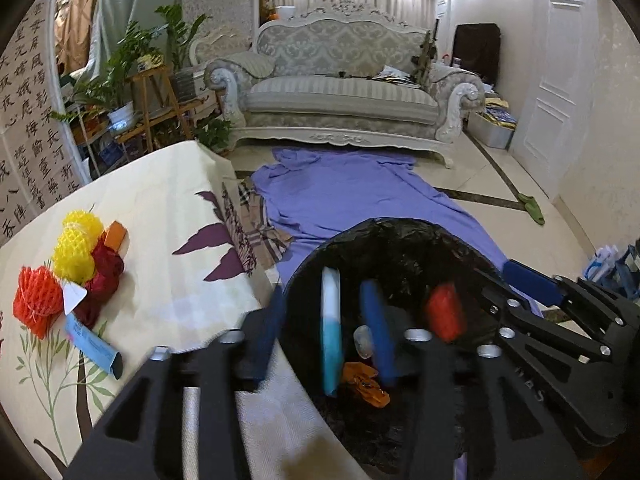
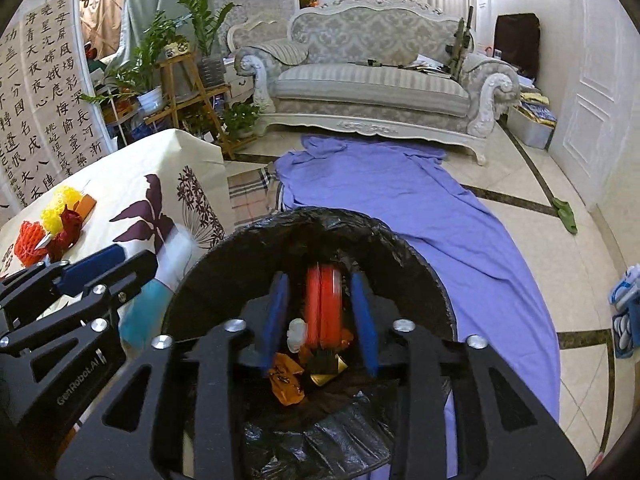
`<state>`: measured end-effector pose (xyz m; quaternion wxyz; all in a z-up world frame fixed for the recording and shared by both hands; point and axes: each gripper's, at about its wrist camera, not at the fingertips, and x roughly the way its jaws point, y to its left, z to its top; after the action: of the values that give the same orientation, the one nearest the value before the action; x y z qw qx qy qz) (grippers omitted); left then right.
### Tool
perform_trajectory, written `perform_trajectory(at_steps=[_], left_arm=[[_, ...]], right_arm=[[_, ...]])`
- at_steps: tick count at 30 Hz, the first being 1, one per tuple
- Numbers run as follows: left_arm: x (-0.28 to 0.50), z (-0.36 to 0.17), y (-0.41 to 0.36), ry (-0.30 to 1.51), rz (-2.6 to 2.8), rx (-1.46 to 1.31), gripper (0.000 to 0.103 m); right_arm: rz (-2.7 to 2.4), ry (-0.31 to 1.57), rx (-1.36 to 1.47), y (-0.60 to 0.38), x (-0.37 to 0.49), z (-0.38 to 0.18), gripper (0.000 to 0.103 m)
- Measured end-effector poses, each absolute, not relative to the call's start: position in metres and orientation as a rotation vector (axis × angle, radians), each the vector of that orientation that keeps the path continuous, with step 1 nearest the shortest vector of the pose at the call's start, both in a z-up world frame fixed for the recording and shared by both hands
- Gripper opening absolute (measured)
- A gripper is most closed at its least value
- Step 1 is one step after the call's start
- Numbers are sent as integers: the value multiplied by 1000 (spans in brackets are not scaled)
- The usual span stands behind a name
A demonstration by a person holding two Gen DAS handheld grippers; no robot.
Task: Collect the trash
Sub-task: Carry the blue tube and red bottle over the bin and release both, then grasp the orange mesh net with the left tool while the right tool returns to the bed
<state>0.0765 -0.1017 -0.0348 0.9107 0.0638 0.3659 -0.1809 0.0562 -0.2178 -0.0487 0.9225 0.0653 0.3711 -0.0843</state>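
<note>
A bin lined with a black bag (image 1: 400, 248) (image 2: 320, 224) stands on the floor beside the table. My left gripper (image 1: 324, 336) hangs over it, open, and a white and blue flat piece (image 1: 331, 328) drops blurred between its fingers. My right gripper (image 2: 322, 316) is over the bin too, open, with a blurred red piece (image 2: 323, 308) falling between its blue pads. It shows in the left wrist view (image 1: 444, 312). Orange wrappers (image 2: 286, 384) lie in the bin. On the table lie yellow (image 1: 78, 248) and red foam nets (image 1: 36, 306) and a blue packet (image 1: 94, 346).
The table with a floral cloth (image 1: 172, 216) is to the left. A purple sheet (image 1: 360, 196) covers the floor up to a sofa (image 1: 340, 92). Plants on a wooden stand (image 1: 152, 92) are at the back left. Bags (image 2: 626, 312) sit on the right.
</note>
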Motion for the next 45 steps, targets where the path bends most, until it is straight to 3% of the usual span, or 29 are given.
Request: perform_trajectory(at_steps=[8, 10, 14, 16, 19, 35, 45], left_arm=[[74, -32, -94, 740, -332, 121, 55], [72, -31, -93, 731, -319, 127, 58], [68, -27, -84, 721, -296, 133, 62], [65, -25, -77, 713, -276, 129, 66], [62, -21, -63, 705, -247, 123, 70], [62, -22, 68, 730, 47, 73, 74], [89, -24, 106, 727, 88, 81, 78]], right_arm=[[-192, 764, 147, -225, 52, -48, 39], [-198, 760, 144, -224, 51, -46, 46], [-199, 747, 141, -220, 48, -41, 51], [-196, 741, 140, -217, 47, -38, 61], [-174, 738, 135, -207, 48, -35, 61], [72, 760, 45, -96, 68, -26, 62], [145, 762, -4, -48, 101, -19, 67]])
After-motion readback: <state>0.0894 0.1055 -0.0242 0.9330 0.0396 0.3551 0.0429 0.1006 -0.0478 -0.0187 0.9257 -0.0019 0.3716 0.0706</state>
